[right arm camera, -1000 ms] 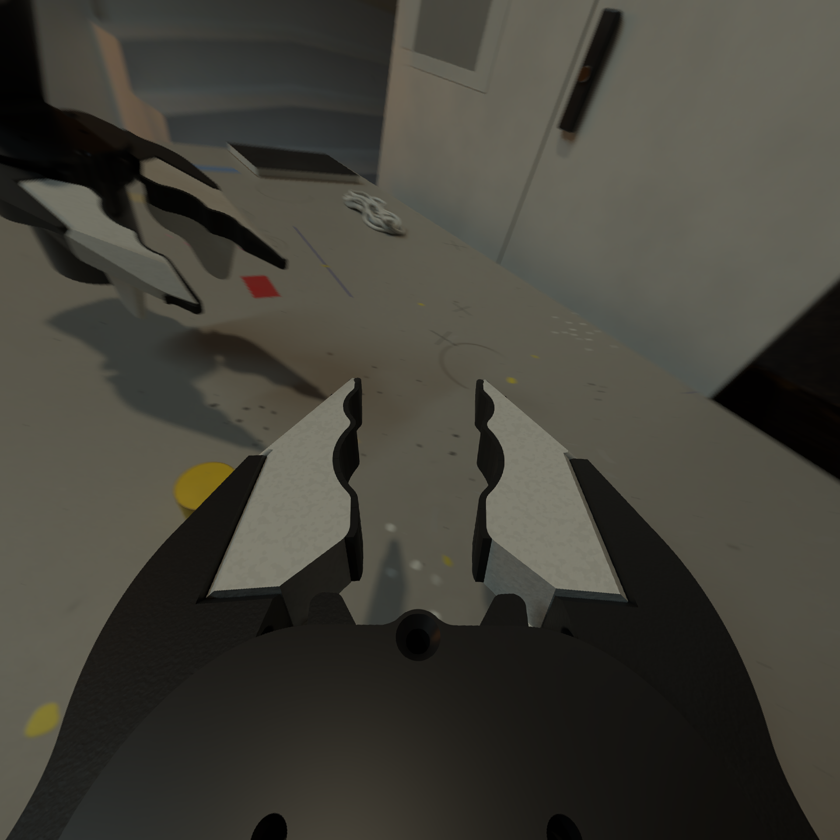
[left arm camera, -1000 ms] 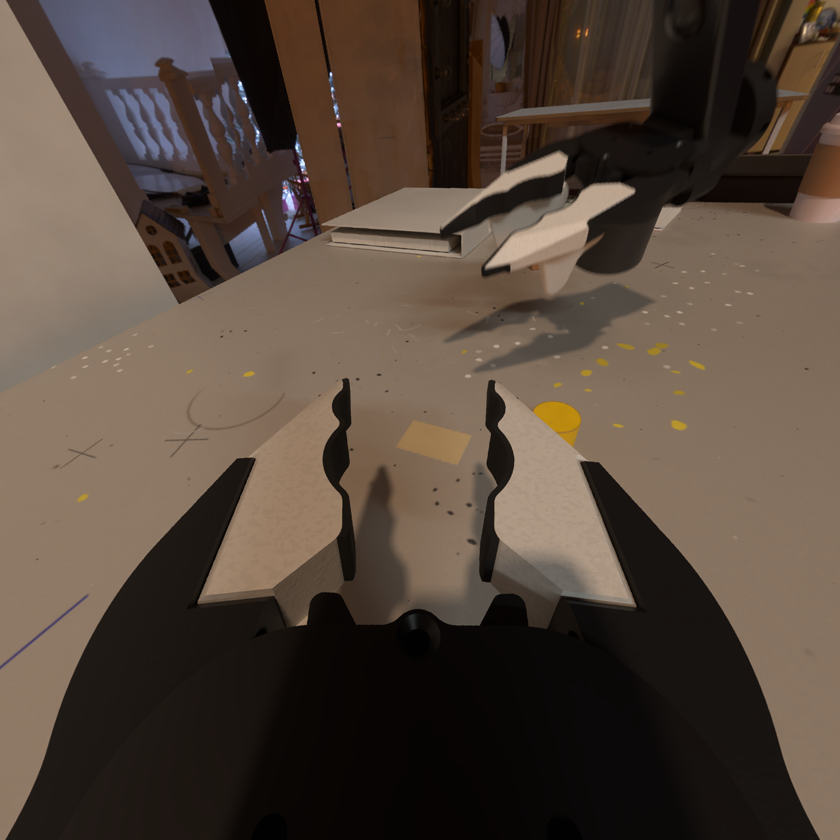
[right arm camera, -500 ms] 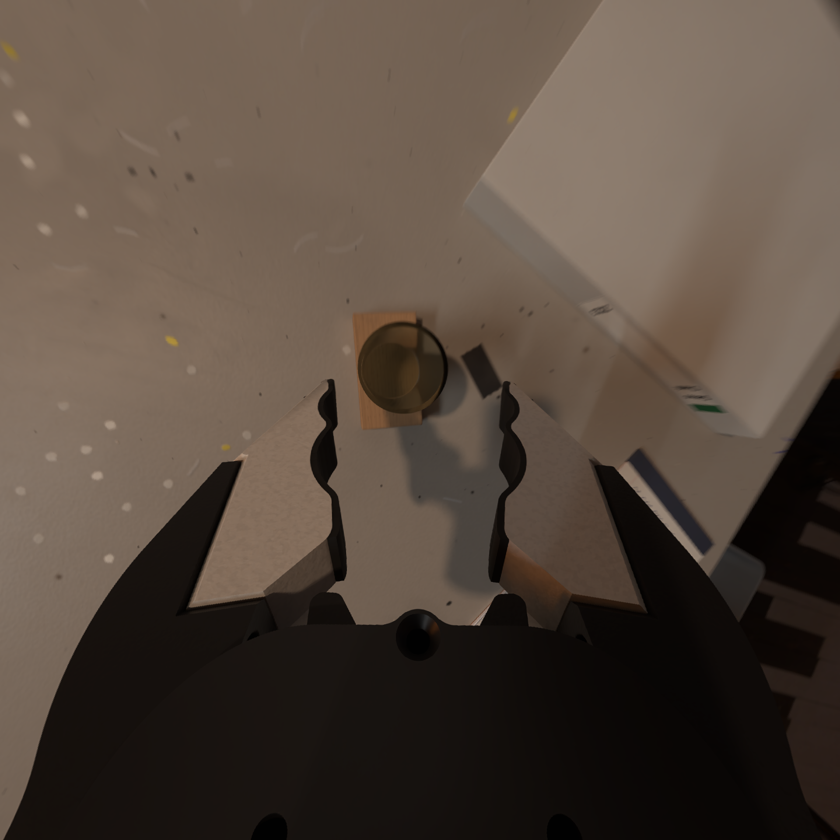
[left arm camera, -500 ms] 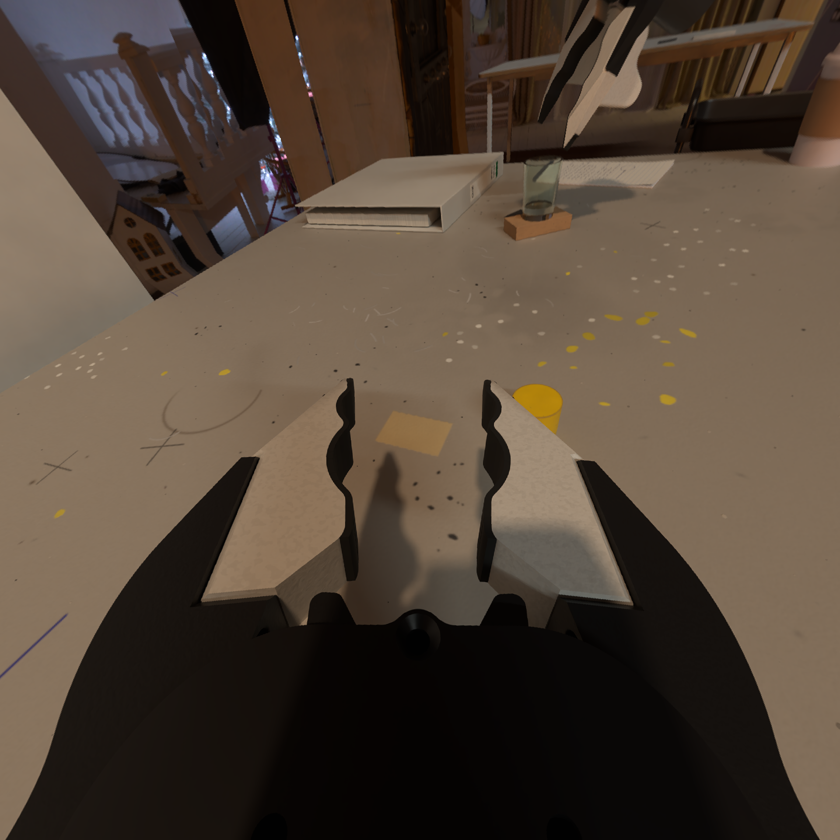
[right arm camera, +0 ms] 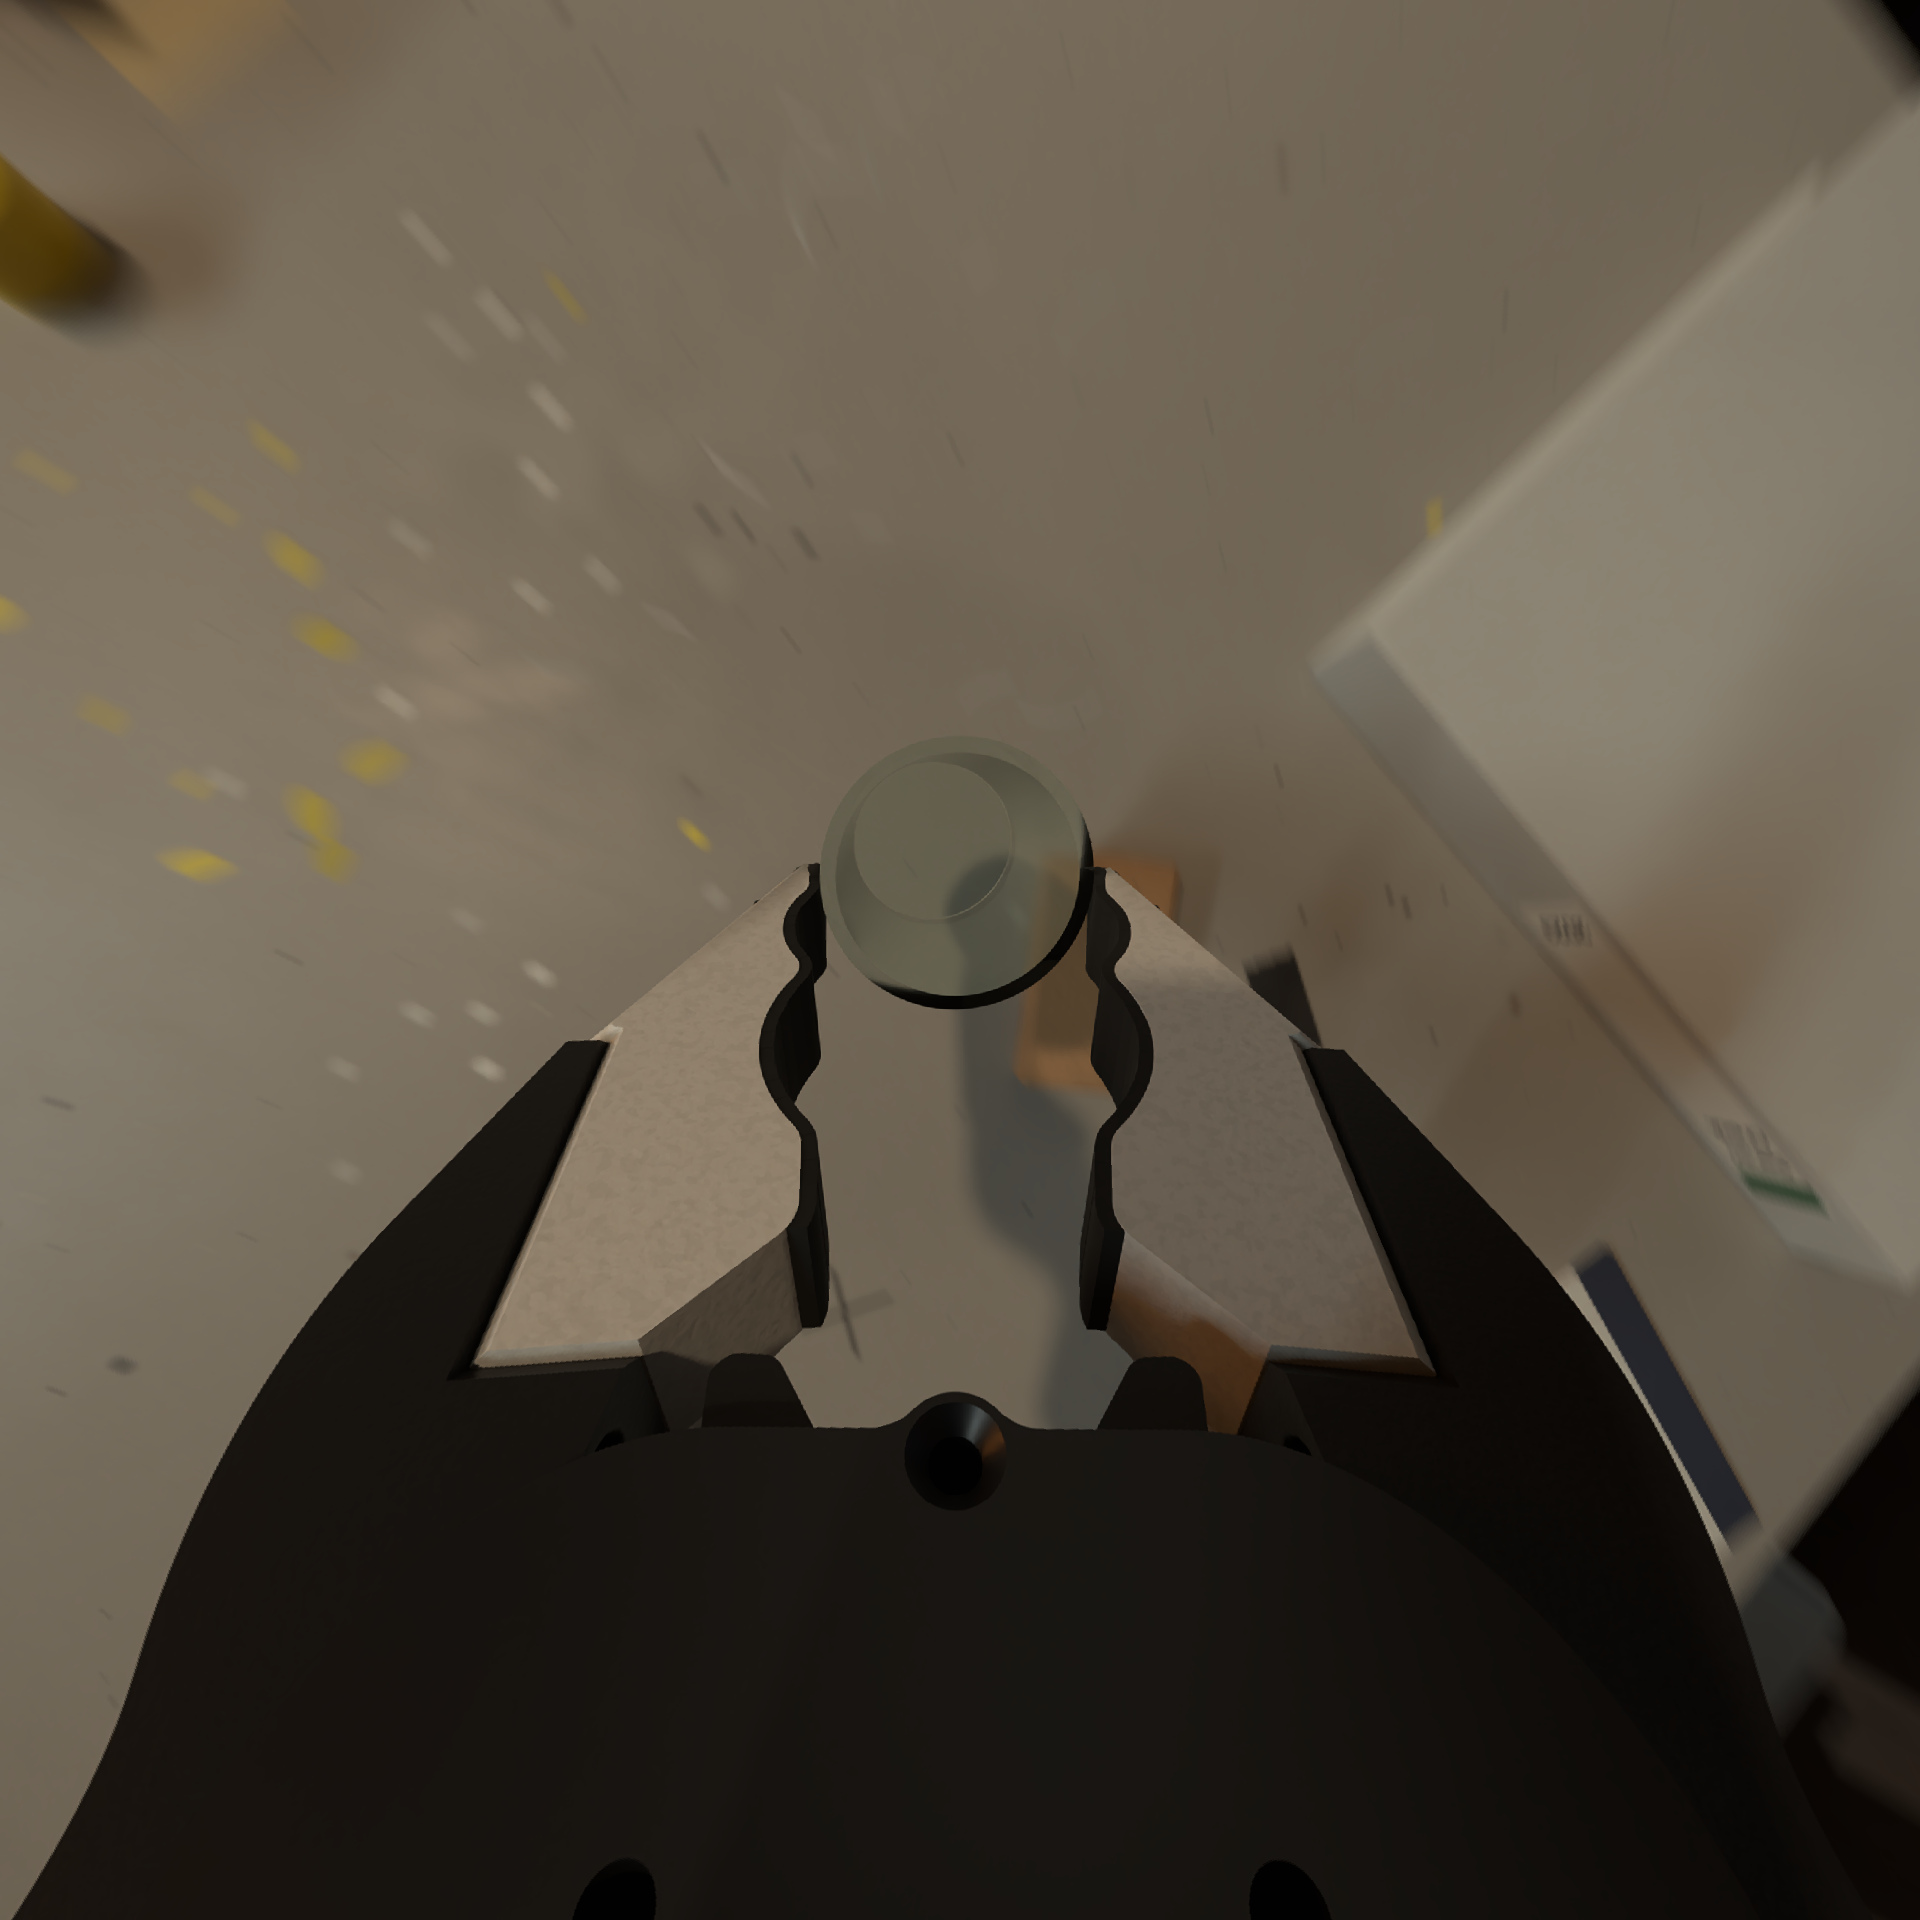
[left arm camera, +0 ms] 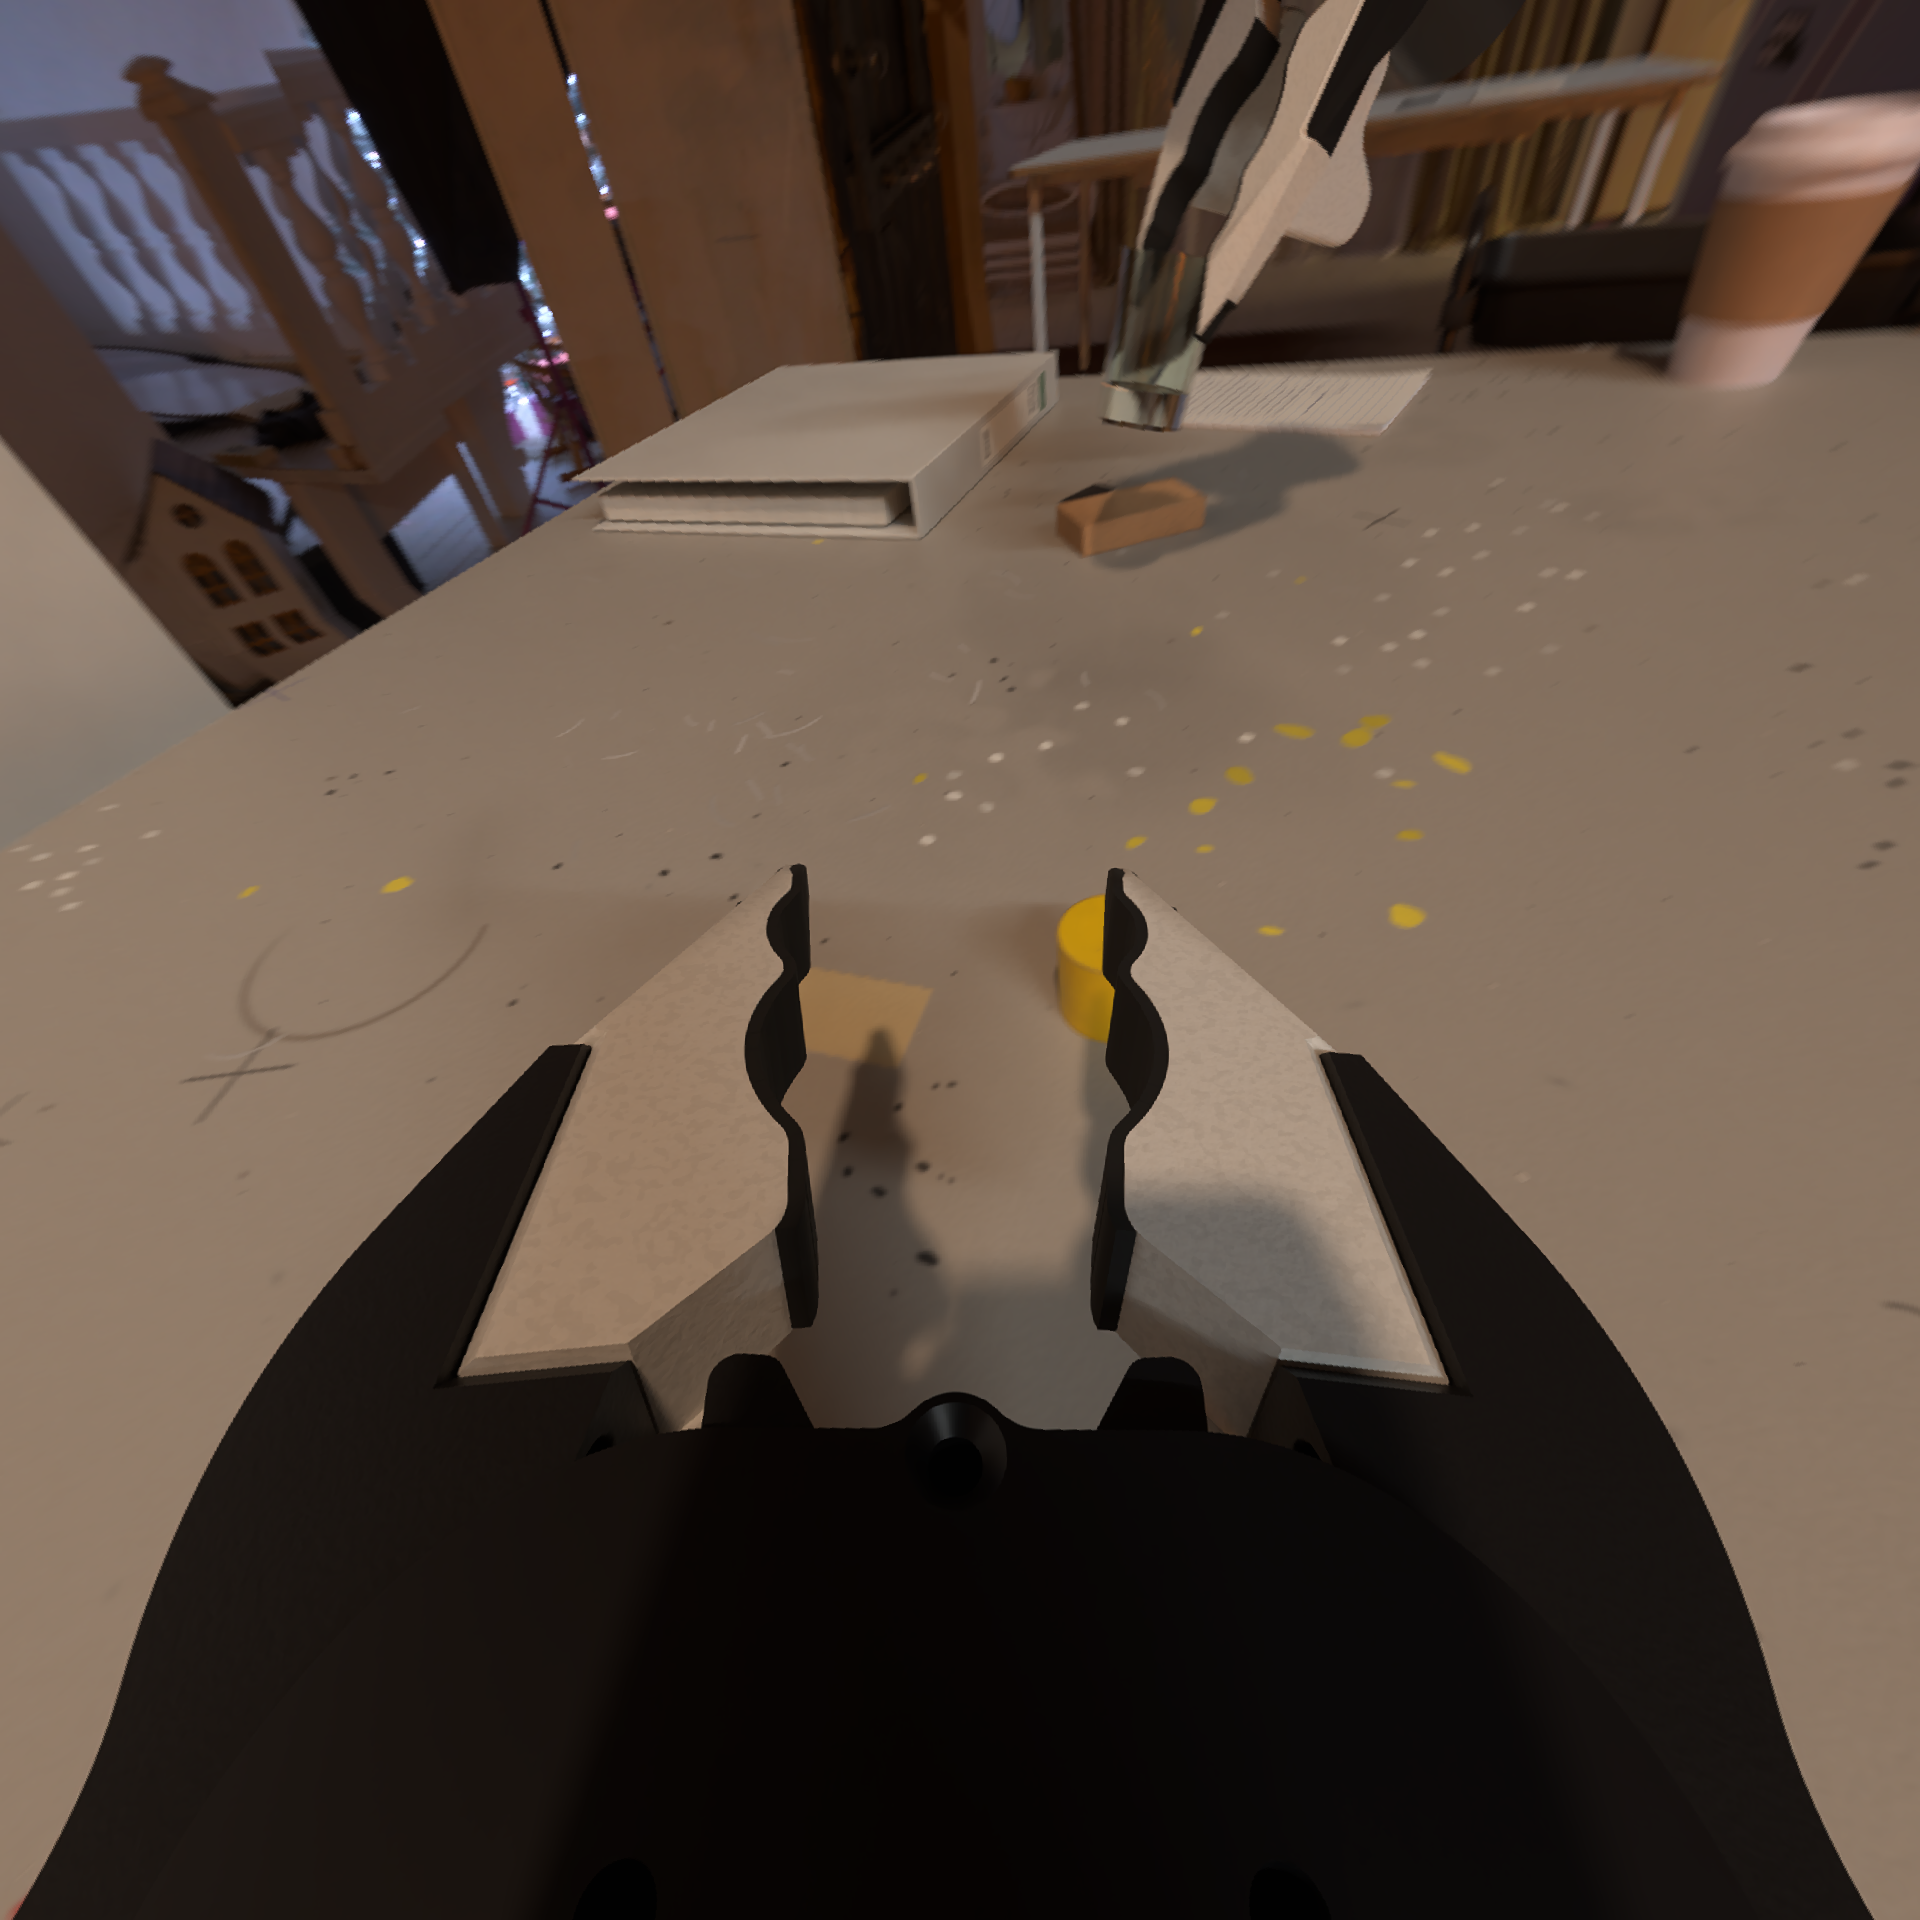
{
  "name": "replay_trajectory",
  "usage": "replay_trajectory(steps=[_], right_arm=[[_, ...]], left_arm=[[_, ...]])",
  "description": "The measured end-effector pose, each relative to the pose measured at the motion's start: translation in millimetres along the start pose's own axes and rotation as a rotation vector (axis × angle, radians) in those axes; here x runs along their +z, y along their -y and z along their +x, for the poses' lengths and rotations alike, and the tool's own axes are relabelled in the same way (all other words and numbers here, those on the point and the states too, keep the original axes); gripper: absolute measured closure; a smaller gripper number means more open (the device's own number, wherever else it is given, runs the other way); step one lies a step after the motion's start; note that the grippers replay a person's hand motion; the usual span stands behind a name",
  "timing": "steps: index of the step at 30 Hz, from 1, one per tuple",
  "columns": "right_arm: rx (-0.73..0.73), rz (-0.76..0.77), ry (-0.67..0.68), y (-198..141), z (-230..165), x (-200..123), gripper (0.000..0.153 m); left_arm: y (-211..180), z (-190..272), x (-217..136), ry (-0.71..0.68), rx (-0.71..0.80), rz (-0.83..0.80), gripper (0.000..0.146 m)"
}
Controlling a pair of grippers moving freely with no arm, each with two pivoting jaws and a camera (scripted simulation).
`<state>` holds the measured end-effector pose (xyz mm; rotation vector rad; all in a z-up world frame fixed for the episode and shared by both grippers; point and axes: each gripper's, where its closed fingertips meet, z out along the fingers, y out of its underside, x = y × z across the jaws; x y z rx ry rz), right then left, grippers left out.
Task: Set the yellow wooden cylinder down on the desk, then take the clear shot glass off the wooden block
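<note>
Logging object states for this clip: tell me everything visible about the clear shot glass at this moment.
The clear shot glass is a small, round tumbler of transparent, grey-green tinted glass with a thicker base, and it looks empty. The right tool grips it at the fingertips, one finger on each side. In the left wrist view the glass hangs upright in the air, above and clear of the wooden block, touching neither the block nor the desk. Motion blur softens its edges.

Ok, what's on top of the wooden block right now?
Nothing. The wooden block sits bare on the desk; the clear shot glass hangs above it, clamped in the right gripper. In the right wrist view, the glass and fingers hide part of the block.
</note>
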<state>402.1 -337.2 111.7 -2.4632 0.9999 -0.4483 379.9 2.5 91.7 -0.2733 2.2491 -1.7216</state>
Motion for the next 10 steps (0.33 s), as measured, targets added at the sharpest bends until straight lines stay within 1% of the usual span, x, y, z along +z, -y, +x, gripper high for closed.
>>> replay_trajectory(steps=[2,5,7,8,10], right_arm=[[-0.023,0.192,0.054,39,-27,-17,0.102],[-0.066,0.572,0.184,108,-76,-45,0.102],[-0.021,0.837,0.323,149,-110,-58,0.102],[0.013,0.940,0.401,165,-128,-59,0.102],[0.074,1.099,0.544,189,-160,-54,0.102]], left_arm=[[6,7,3,-0.048,-0.043,0.031,0.086],[21,19,6,-0.153,-0.151,0.095,0.078],[38,27,3,-0.238,-0.240,0.166,0.073],[48,29,0,-0.279,-0.287,0.209,0.071],[67,30,-9,-0.348,-0.379,0.287,0.066]])
